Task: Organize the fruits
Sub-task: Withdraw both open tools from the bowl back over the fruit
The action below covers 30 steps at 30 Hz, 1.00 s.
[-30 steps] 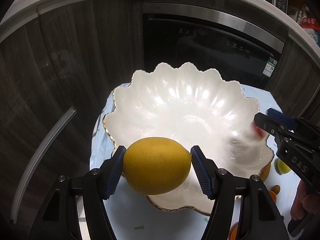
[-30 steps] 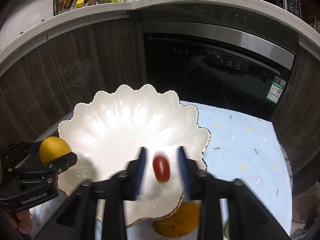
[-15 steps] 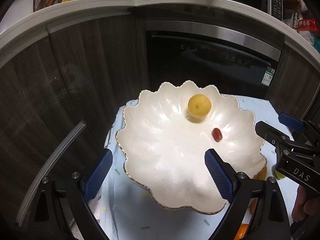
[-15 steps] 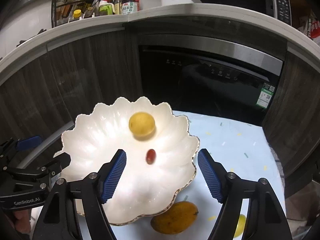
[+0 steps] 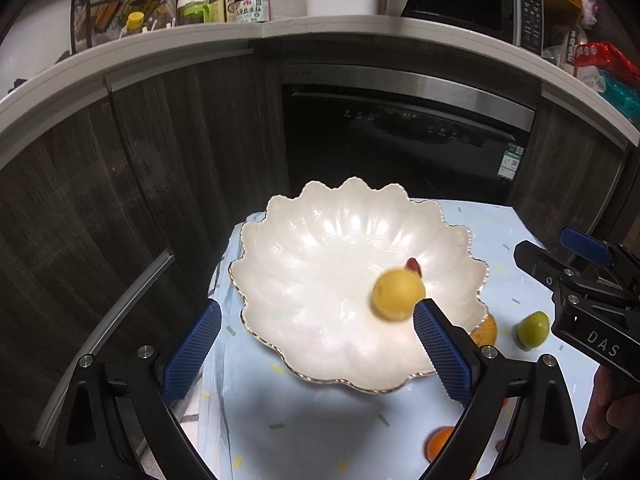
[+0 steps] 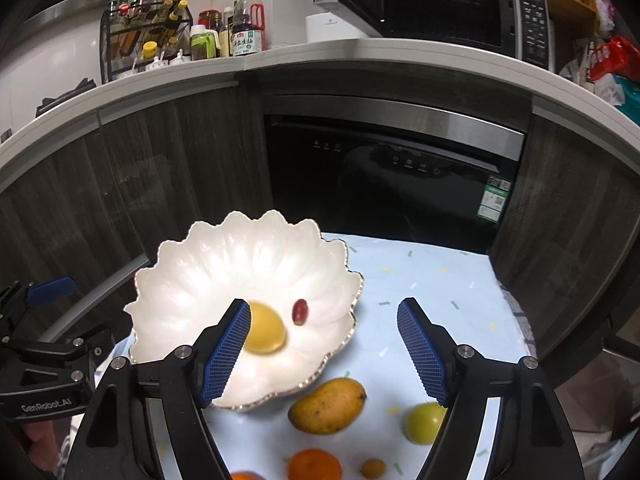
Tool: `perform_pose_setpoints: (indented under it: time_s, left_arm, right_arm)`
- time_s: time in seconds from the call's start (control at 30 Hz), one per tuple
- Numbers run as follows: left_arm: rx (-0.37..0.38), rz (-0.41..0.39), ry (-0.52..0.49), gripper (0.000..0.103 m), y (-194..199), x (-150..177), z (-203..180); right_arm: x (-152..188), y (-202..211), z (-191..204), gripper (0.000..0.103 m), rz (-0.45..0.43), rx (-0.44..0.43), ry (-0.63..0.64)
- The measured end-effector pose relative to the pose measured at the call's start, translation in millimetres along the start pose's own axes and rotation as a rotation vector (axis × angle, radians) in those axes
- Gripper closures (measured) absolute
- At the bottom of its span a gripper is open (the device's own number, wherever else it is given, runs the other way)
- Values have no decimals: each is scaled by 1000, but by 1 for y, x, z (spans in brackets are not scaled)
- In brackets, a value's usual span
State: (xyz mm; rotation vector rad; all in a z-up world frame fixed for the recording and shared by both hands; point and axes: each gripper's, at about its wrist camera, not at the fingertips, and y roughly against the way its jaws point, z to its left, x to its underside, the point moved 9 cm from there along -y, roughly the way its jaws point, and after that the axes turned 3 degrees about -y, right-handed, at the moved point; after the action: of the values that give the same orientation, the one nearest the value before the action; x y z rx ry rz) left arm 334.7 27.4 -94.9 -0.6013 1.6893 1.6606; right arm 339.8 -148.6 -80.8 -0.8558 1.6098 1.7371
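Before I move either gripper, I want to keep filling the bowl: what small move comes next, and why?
Probably lower the open right gripper toward the mango just outside the white bowl. The yellow fruit and small red fruit already lie in the bowl, both grippers are empty, and the mango lies nearest, between the right fingers, on the cloth.

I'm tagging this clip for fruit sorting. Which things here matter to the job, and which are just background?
Job: scalloped white bowl, yellow lemon and red grape tomato in it; mango, green lime, orange on the table.
Background: sauce bottles, microwave, dishwasher.
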Motion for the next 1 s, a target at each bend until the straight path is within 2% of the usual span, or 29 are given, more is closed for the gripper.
perform_pose_setpoints:
  time_s: [0.43, 1.0]
  left_arm:
    - [5, -25, -21, 5, 36, 11, -19]
    - [13, -26, -74, 5, 57, 37, -46]
  right_arm:
    - [13, 39, -11, 27, -21, -2, -21]
    - [48, 67, -31, 27, -12, 24, -25]
